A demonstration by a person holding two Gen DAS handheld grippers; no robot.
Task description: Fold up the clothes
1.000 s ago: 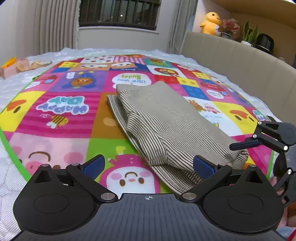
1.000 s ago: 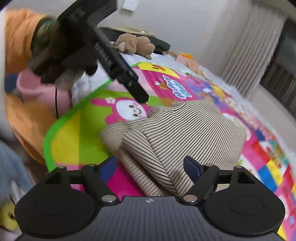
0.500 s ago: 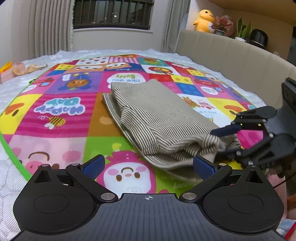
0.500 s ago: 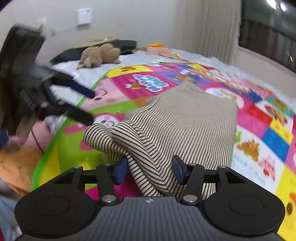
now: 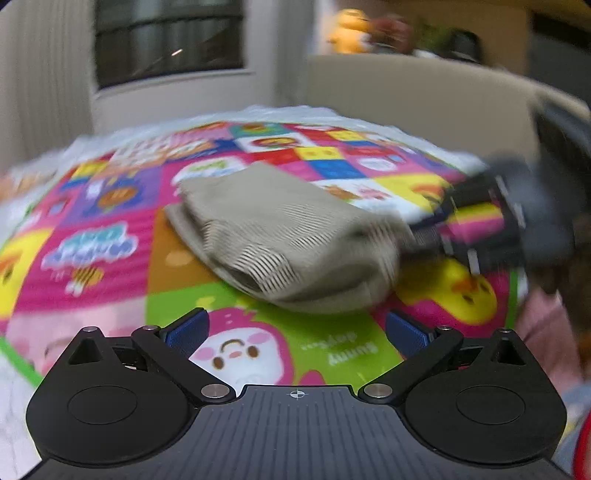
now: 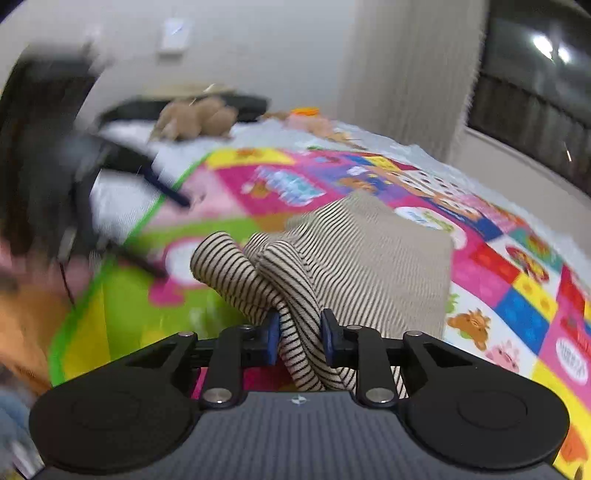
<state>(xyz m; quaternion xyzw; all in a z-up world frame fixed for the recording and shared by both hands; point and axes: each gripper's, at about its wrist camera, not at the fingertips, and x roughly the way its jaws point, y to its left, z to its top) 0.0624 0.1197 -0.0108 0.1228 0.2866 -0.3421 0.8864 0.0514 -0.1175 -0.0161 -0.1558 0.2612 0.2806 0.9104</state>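
Observation:
A folded beige garment with thin dark stripes (image 5: 280,236) lies on the colourful play mat (image 5: 110,236). My right gripper (image 6: 298,338) is shut on a bunched near edge of the striped garment (image 6: 295,280), which is lifted off the mat. In the left wrist view the right gripper (image 5: 424,236) shows blurred at the garment's right end. My left gripper (image 5: 295,328) is open over the mat, short of the garment and holding nothing. In the right wrist view the left gripper (image 6: 159,229) appears as a dark blur at the left.
The mat covers a white quilted bed (image 6: 122,177). A brown plush toy (image 6: 195,118) and a dark item lie at the bed's far side. A beige headboard (image 5: 406,96) carries a yellow plush (image 5: 347,29) and plants. A window (image 5: 166,37) is behind.
My right gripper closed on the garment's near edge and raised it. The left gripper drew back from the garment and stays open. Both views are now motion-blurred.

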